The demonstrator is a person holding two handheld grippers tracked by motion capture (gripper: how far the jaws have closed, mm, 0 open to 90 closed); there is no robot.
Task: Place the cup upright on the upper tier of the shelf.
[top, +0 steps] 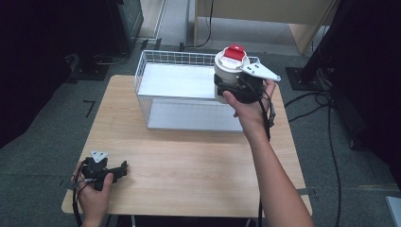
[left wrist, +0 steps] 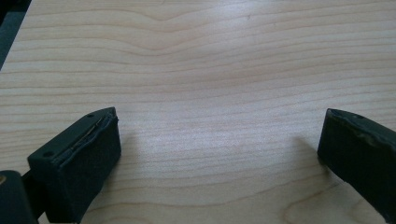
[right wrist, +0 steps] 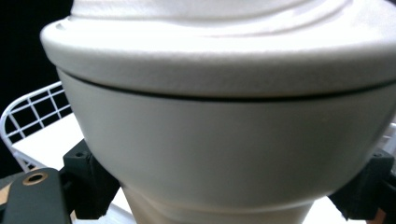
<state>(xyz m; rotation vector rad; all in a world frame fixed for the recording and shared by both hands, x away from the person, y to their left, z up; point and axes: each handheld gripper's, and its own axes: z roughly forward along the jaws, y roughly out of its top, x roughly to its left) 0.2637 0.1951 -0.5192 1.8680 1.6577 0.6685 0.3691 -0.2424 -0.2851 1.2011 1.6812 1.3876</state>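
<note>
High view overhead, facing table point(top: 189, 165); gripper views close, left sharing tabletop, right basket point(right wrist: 28, 112).

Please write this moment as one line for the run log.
right gripper: shut on white container, raised over wire basket | left gripper: open, on table

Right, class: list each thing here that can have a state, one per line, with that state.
White container: lifted over the basket, upright, red-topped lid on.
Right gripper: shut on the white container.
Left gripper: open, nothing between its fingers, low at the table.
Wire basket: standing on the table.
</note>
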